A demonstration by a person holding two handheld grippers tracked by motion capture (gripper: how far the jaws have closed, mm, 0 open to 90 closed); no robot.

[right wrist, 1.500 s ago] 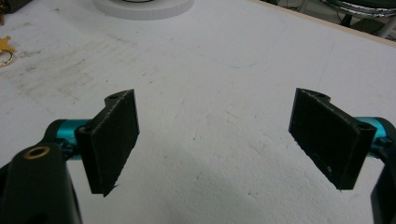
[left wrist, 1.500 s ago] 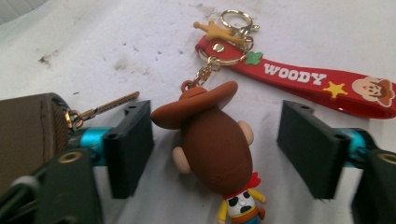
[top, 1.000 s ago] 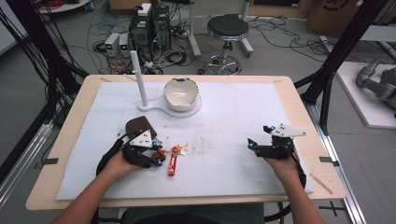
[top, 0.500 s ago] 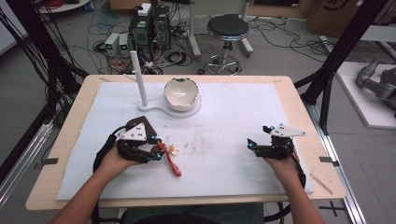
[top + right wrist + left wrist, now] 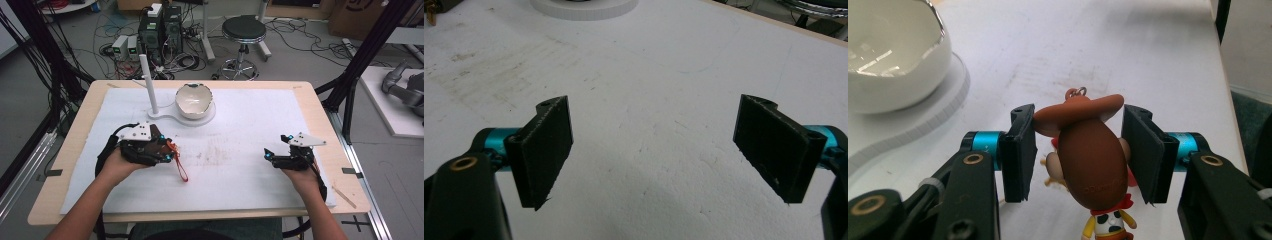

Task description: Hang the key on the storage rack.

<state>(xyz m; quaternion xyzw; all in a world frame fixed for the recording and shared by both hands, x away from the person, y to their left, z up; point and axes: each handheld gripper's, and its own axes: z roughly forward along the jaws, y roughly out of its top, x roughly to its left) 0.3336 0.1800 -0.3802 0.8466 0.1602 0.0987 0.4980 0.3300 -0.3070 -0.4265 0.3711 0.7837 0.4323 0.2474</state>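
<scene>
The cowboy figurine keychain (image 5: 1091, 155) hangs off the white mat (image 5: 250, 125), near its front-left part, clamped by the head and hat between the pads of our left gripper (image 5: 167, 152), with its red strap (image 5: 181, 167) dangling below toward the mat. Our right gripper (image 5: 270, 155) rests near the front-right part of the mat with its jaws wide apart and nothing between them. The main risk we see is the grip itself: the pads press on a rounded, smooth head, so a tilt or jerk could let the figurine twist or slide out and drop. The trailing strap could also drag on the mat or snag on the eggshell-shaped white bowl (image 5: 193, 100) or the white post (image 5: 149, 82) beside it near the back-left, if we carry the toy that way too low.
</scene>
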